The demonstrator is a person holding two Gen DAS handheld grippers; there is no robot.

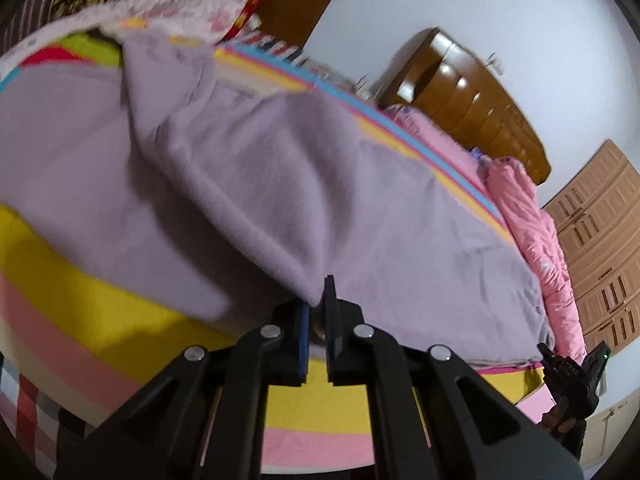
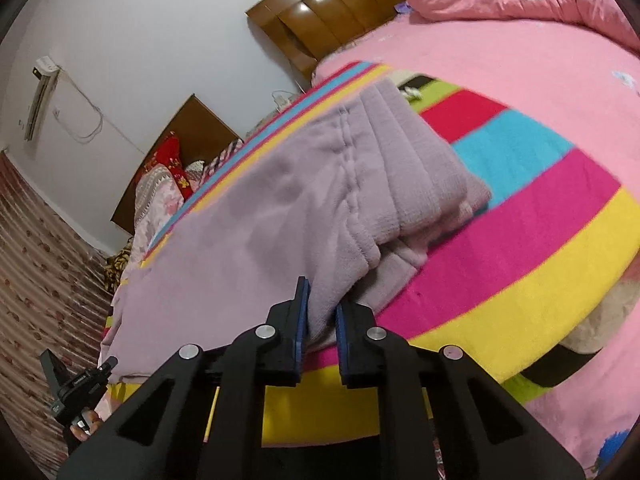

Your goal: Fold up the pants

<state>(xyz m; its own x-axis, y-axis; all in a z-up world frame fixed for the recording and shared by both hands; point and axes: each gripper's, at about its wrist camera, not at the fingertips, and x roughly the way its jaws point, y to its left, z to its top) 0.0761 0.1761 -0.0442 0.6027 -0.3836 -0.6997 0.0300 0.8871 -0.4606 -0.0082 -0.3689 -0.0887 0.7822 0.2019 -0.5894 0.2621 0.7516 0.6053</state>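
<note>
Left gripper (image 1: 318,300) pinches pants (image 1: 248,168) | lengthwise along bed edge

Both views are evenly and fairly brightly lit by soft indoor light from above; white glare spots sit on the glossy wooden headboard (image 2: 320,12), and a soft shadow lies under the lifted fold of the pants (image 1: 248,168). The fisheye lens bends every straight line and darkens the corners to black; motion blur smears the striped blanket (image 1: 60,280) and fabric texture, while the black gripper frames stay sharper.
</note>
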